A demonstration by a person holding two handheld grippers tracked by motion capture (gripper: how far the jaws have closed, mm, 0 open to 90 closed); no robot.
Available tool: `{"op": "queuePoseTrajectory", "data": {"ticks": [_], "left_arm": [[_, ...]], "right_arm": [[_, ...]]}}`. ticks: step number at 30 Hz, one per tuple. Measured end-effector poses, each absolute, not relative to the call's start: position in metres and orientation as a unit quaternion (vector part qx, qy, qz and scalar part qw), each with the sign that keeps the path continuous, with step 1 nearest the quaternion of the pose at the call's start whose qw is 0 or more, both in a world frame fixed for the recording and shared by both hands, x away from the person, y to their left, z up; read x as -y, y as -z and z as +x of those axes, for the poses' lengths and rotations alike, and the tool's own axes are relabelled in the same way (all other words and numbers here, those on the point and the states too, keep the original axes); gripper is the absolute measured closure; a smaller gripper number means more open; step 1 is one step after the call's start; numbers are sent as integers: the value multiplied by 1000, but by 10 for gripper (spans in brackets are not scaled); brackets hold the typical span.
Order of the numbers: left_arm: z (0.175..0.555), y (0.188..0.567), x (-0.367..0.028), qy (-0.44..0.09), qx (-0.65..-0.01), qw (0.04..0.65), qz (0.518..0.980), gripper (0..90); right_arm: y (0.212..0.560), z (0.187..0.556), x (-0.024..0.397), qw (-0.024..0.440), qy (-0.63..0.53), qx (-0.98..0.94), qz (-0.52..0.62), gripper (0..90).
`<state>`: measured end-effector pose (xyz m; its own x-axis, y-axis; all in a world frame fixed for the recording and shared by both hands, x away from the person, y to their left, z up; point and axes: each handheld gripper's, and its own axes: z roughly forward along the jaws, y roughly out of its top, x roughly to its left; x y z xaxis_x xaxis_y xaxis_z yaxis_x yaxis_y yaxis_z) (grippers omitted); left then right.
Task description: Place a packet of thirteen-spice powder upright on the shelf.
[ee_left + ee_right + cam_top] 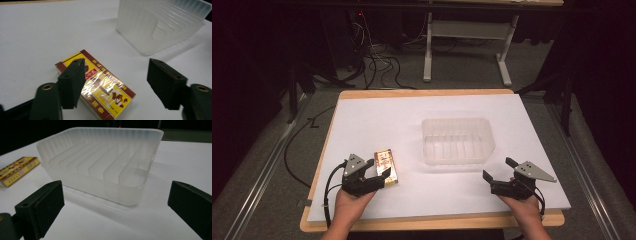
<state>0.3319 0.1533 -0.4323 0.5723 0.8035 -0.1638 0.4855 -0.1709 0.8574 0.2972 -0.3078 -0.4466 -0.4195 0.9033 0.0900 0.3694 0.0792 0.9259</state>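
Note:
A yellow and red box (386,165) wrapped in clear film lies flat on the white board, left of centre. My left gripper (379,169) is open just over the box's near end. In the left gripper view its left jaw overlaps the box (105,87) and its right jaw stands off to the side, so the left gripper (116,66) holds nothing. A translucent ribbed plastic tub (457,140) sits mid-board, empty. My right gripper (498,168) is open a short way in front of the tub's right corner. The right gripper (117,195) faces the tub (100,162), with the box (17,170) far left.
The white board (377,120) covers a wooden table whose edge (422,221) shows at the front. Beyond the table are a grey floor, cables (377,65) and a white desk frame (464,30). Bare board lies behind and to both sides of the tub.

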Motion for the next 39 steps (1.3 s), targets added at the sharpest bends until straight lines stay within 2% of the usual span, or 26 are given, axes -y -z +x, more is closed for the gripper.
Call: {"op": "queuePoseTrajectory", "data": {"ticks": [1, 4, 7, 8, 9, 10, 15, 24, 28, 36, 39], "left_arm": [[331, 433, -152, -165, -427, 480, 748, 411], [330, 431, -145, -158, -419, 490, 748, 554], [330, 433, -137, -157, -414, 472, 762, 758], [331, 435, -133, -156, -411, 461, 771, 758], [332, 440, -125, -151, -407, 440, 786, 853], [332, 440, -125, -151, -407, 440, 786, 879], [345, 459, -100, -151, -382, 374, 832, 900], [343, 463, -87, -169, -364, 340, 850, 900], [336, 461, -101, -173, -382, 338, 843, 900], [326, 460, -126, -188, -402, 308, 842, 900], [326, 458, -136, -188, -417, 317, 831, 900]], "right_arm": [[445, 298, 308, 271, -502, -677, 465, 18], [443, 299, 306, 273, -503, -679, 460, 25], [443, 298, 304, 270, -497, -688, 454, 30], [443, 298, 304, 270, -497, -688, 454, 30], [442, 299, 302, 270, -498, -690, 450, 34], [442, 300, 301, 269, -498, -691, 450, 35], [443, 300, 302, 267, -495, -691, 454, 44], [444, 299, 307, 261, -497, -686, 463, 56], [443, 298, 306, 259, -505, -686, 455, 89], [443, 304, 301, 256, -503, -696, 444, 89], [442, 307, 298, 256, -502, -696, 446, 88]]}}
